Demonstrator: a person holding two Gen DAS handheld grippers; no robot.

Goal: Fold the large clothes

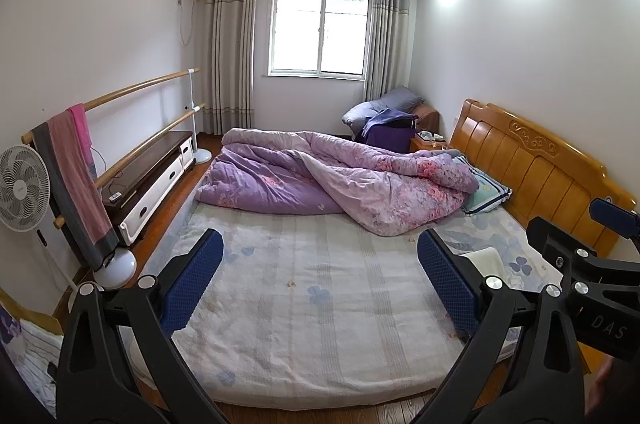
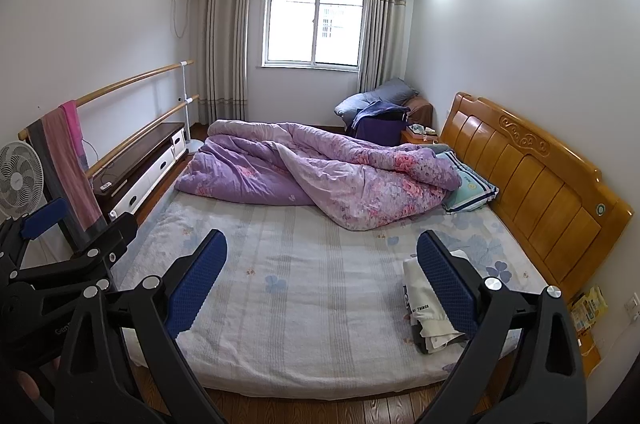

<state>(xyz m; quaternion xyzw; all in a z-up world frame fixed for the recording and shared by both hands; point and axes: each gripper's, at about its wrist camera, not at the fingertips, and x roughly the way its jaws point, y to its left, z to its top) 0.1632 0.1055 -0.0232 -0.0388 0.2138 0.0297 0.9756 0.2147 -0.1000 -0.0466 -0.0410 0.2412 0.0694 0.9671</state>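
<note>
A small stack of folded clothes (image 2: 424, 308), white with dark pieces, lies on the bed's near right part; in the left wrist view a white bit of the stack (image 1: 490, 262) shows behind my finger. My left gripper (image 1: 320, 256) is open and empty, held above the bed's near edge. My right gripper (image 2: 322, 256) is open and empty, to the right of the left one, its right finger in front of the stack. The right gripper's body (image 1: 592, 276) shows in the left view, the left gripper's body (image 2: 60, 252) in the right view.
The bed (image 1: 312, 288) has a pale flowered sheet. A crumpled purple floral quilt (image 1: 336, 180) and a pillow (image 1: 486, 194) lie at its far side. A wooden headboard (image 1: 536, 168) is on the right. A fan (image 1: 22, 184), a towel rail (image 1: 76, 176) and a low cabinet (image 1: 156, 172) stand left.
</note>
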